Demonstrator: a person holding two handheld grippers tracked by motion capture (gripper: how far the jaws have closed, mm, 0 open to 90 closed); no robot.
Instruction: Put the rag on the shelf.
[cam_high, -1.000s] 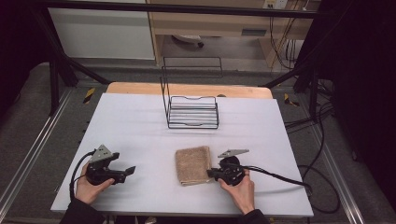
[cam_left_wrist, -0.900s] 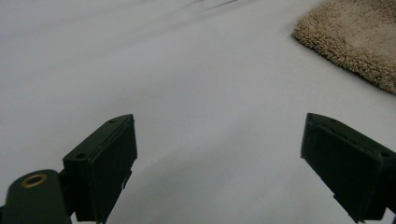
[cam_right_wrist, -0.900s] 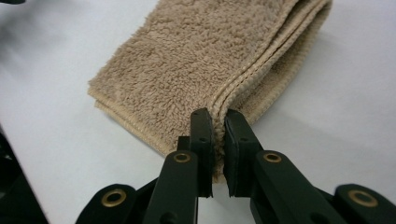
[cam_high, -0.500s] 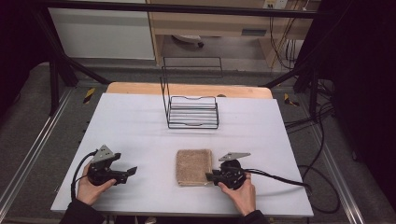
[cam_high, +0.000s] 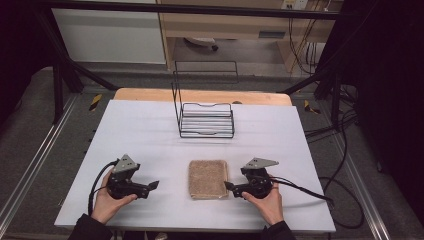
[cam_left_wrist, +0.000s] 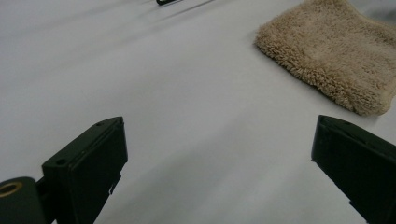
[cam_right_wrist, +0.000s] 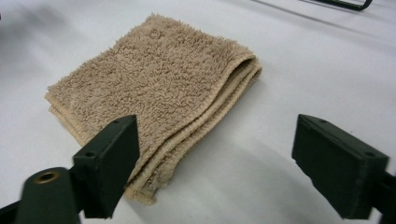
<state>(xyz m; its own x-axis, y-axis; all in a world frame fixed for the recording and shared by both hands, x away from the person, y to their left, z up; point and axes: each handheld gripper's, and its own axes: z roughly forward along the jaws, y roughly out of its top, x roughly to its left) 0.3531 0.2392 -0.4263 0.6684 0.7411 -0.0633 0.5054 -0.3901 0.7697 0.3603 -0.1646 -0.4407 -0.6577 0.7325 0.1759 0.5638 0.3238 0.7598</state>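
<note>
Folded towel lies flat on worktop. Right claw just beside it — jaws just opened, apart, nothing between. Left claw apart, empty.

The surface is a plain white sheet, with a strip of bare wood showing along its far edge. A folded tan towel lies flat on it near the front edge, about midway across, its layered edges stacked evenly. Farther back, near the middle, stands a black wire rack, its low basket resting on the white cover and a taller wire frame rising at its back.
</note>
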